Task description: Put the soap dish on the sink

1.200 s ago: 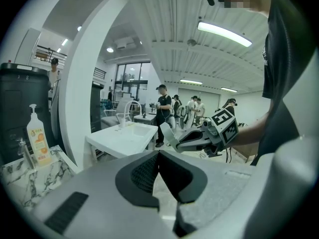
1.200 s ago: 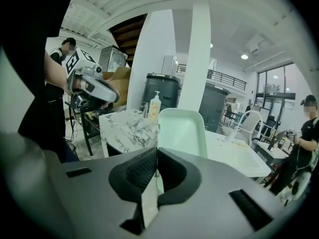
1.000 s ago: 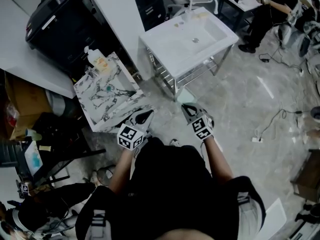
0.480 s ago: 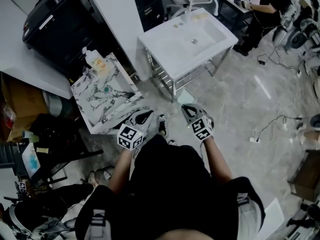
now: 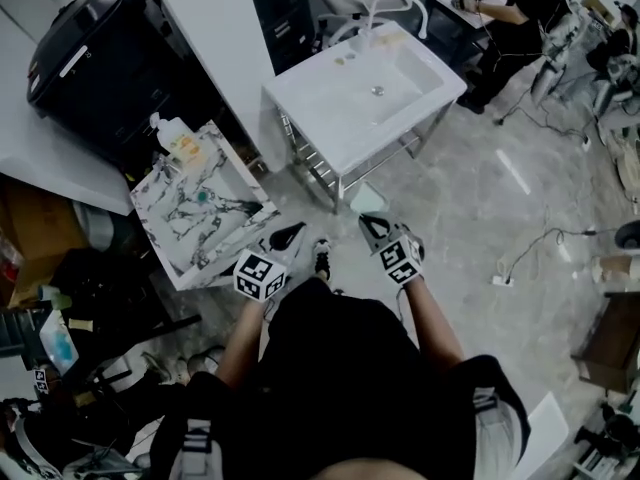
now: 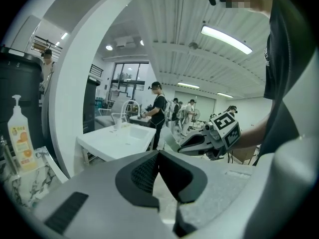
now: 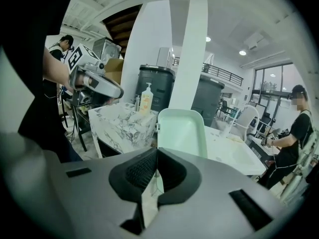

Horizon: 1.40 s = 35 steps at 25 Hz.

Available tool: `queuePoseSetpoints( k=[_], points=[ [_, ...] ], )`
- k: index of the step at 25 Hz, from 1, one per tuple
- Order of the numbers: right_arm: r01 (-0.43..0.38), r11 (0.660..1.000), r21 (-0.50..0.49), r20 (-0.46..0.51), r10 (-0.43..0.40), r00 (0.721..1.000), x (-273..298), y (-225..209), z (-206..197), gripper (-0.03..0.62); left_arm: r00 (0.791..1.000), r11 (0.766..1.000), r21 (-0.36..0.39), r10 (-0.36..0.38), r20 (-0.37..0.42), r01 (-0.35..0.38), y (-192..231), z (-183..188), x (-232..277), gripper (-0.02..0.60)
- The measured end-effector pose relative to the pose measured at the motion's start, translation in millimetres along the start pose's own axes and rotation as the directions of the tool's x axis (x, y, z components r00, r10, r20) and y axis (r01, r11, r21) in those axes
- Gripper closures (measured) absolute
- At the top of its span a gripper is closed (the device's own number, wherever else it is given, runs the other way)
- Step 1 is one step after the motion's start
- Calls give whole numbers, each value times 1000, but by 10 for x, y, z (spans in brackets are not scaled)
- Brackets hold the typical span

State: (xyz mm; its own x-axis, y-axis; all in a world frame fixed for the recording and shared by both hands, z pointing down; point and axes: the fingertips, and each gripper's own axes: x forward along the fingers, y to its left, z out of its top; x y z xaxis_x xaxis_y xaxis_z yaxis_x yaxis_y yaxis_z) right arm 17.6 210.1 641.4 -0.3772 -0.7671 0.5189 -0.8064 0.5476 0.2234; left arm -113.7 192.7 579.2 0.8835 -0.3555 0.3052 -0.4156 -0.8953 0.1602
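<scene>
The pale green soap dish (image 7: pixel 182 131) stands upright in my right gripper (image 7: pixel 155 172), which is shut on its lower edge. From the head view the soap dish (image 5: pixel 367 199) shows as a small pale slab just past the right gripper (image 5: pixel 373 224), above the grey floor. The white sink (image 5: pixel 356 88) on metal legs stands ahead, with its tap (image 5: pixel 372 13) at the far side. The sink (image 7: pixel 234 153) also shows behind the dish. My left gripper (image 5: pixel 289 234) is shut with nothing in it, near the corner of the marble table (image 5: pixel 185 218). Its jaws (image 6: pixel 159 157) meet at the tip.
A soap bottle (image 5: pixel 178 139) stands on the marble table. A big black bin (image 5: pixel 95 58) is behind it, and boxes and clutter (image 5: pixel 50 308) lie at the left. A person (image 5: pixel 510 8) sits at a desk beyond the sink. Cables (image 5: pixel 530 258) trail on the floor at the right.
The sink and marble table have slid left and up in the head view. A shoe has come into view between the grippers. Both grippers keep their pose, with the dish still held.
</scene>
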Motion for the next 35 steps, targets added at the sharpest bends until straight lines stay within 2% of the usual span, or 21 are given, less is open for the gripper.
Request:
queuePoseSetpoints(
  k=[17, 35],
  points=[
    [24, 1000, 18, -37, -24, 999, 533, -593, 157, 595, 997, 997, -38, -68, -31, 67, 678, 139, 614, 581],
    [71, 996, 52, -83, -67, 994, 807, -922, 202, 595, 986, 987, -27, -159, -52, 157, 1075, 374, 1051, 581]
  ],
)
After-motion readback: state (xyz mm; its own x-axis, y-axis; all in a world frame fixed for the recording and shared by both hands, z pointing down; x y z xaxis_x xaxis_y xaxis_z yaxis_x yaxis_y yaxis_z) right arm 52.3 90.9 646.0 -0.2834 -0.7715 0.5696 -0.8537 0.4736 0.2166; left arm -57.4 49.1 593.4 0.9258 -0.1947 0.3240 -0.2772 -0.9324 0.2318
